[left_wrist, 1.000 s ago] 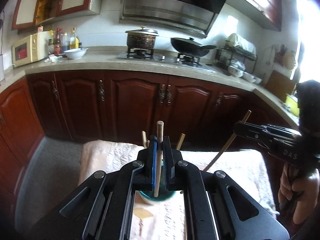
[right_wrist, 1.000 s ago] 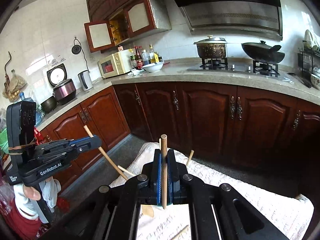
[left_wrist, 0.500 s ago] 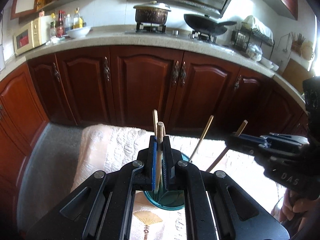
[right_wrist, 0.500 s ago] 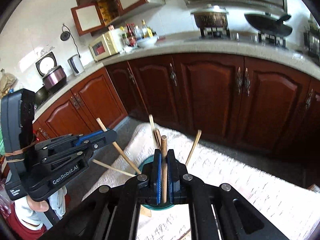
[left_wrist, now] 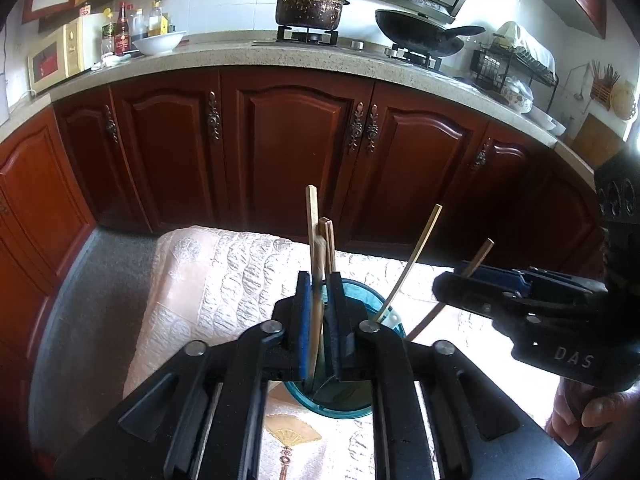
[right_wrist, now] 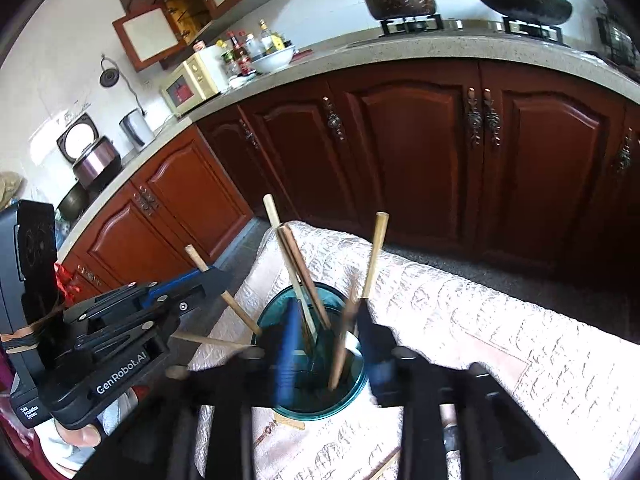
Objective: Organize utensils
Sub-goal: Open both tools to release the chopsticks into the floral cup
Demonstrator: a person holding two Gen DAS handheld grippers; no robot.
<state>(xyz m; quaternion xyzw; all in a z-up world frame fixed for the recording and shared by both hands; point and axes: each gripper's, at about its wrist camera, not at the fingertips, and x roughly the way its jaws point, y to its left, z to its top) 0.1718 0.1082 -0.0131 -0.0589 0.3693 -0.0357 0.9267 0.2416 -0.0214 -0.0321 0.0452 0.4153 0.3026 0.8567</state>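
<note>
Both chopsticks are being released over the teal cup on the quilted cloth: left gripper and right gripper jaws are opening, sticks loose between them, so they are being dropped upright beside those already inside.

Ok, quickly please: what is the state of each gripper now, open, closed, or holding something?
Left gripper: jaws opening, a chopstick between them, over the teal cup.
Right gripper: jaws opening, its chopstick loose between them, tip in the cup.
</note>
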